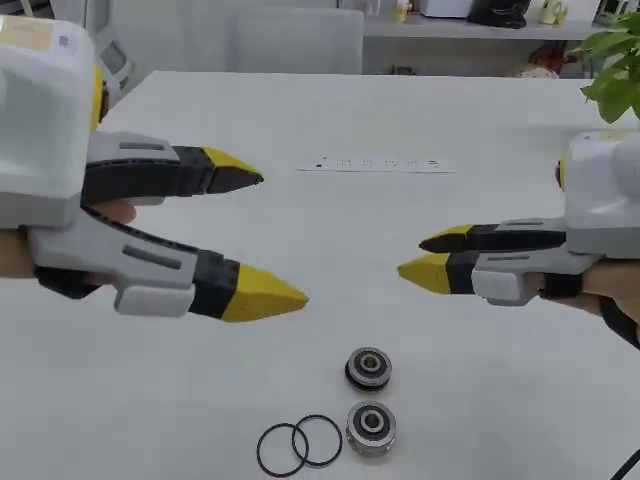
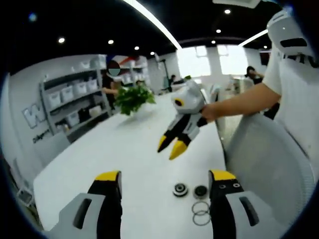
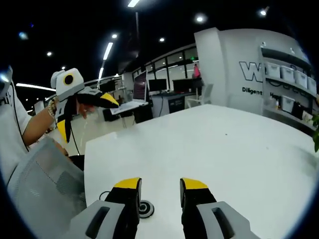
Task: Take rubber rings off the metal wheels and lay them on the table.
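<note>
My left gripper [image 1: 283,238] fingers gape, right gripper [image 1: 411,256] fingers barely parted; I'd pinch the probably soft, stretchy black rubber ring [image 1: 352,378] at the round metal wheel [image 1: 369,366] edge.

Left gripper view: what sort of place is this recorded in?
Probably an open-plan office or lab: a long white table, shelves of storage bins along the wall, and monitors on desks beyond.
</note>
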`<control>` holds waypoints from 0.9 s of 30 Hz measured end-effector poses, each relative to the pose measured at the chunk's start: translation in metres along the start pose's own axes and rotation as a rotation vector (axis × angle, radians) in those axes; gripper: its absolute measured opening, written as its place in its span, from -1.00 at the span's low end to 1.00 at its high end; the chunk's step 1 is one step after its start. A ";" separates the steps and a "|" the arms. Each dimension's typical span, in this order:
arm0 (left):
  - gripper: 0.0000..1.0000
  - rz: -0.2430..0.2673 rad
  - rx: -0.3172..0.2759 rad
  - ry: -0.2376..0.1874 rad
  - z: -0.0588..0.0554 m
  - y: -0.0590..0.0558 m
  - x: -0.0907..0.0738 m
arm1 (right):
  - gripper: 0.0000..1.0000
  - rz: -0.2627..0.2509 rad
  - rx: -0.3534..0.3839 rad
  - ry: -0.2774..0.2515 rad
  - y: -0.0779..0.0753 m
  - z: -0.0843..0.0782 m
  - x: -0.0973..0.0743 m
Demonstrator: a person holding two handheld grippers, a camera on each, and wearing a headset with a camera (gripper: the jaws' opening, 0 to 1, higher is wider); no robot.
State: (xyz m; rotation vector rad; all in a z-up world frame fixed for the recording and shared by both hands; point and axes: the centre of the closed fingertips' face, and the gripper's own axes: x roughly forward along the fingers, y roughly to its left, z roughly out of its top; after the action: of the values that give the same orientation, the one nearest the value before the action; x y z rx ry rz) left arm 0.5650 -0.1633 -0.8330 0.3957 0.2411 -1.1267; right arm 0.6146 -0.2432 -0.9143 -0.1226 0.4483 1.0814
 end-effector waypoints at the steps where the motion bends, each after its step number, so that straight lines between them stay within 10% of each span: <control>1: 0.45 -0.013 0.006 -0.007 0.002 0.000 0.006 | -0.40 0.008 0.002 0.019 0.001 -0.007 0.001; 8: 0.40 -0.039 0.039 -0.025 0.007 0.005 0.041 | -0.37 0.031 0.025 0.060 0.004 -0.029 0.005; 17: 0.22 -0.058 0.078 -0.013 -0.014 0.001 0.097 | -0.31 0.050 0.061 0.118 0.006 -0.057 0.012; 27: 0.15 -0.029 -0.052 0.015 -0.074 -0.007 0.112 | -0.29 0.052 0.102 0.131 0.004 -0.070 0.013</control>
State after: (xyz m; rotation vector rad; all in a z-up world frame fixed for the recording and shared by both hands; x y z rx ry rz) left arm 0.6061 -0.2267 -0.9436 0.3559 0.2898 -1.1440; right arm 0.5959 -0.2526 -0.9825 -0.0925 0.6266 1.1033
